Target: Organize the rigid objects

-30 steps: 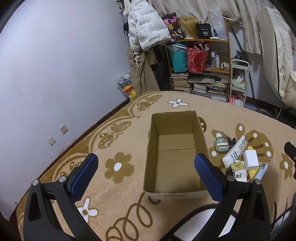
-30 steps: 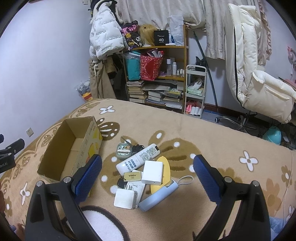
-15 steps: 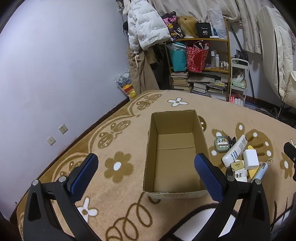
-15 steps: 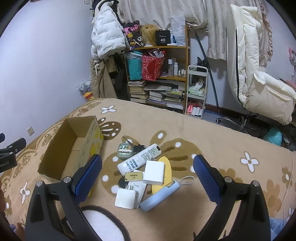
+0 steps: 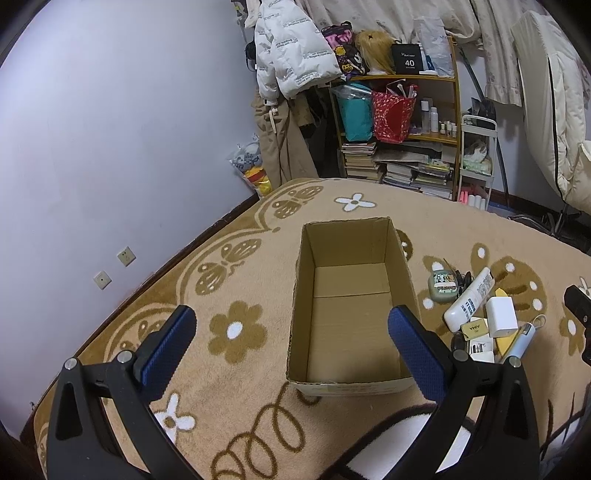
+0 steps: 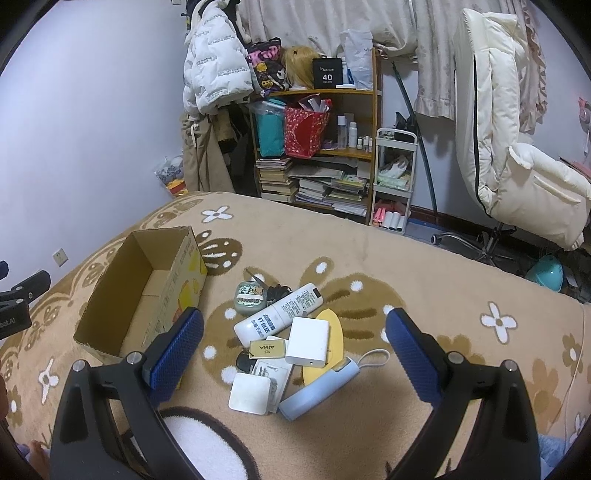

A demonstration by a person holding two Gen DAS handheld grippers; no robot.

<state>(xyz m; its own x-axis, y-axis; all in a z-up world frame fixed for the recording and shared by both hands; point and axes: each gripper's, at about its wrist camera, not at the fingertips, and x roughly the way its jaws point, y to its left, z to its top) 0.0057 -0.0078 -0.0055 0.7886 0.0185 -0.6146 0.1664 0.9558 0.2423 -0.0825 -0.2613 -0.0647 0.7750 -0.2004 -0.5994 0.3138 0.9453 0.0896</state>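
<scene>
On the flowered tan carpet point(image 6: 424, 258), a heap of small rigid objects point(image 6: 291, 343) lies touching one another: white tube, white square charger, pale-blue cylinder with loop, yellow oval, green tin, gold tag. An open, bare-floored cardboard box point(image 5: 351, 306) sits just beside it at nine o'clock. Both the left gripper point(image 5: 291, 343) and the right gripper point(image 6: 295, 343) hang spread wide, holding nothing.

A lived-in room of a home: a flower-patterned carpet point(image 6: 369, 251) covers the floor, a white puffer jacket point(image 6: 214, 70) hangs by a wooden shelf point(image 6: 332, 147) crowded with bags, bottles and stacked books point(image 6: 275, 179), beneath hanging curtains point(image 6: 314, 18).
</scene>
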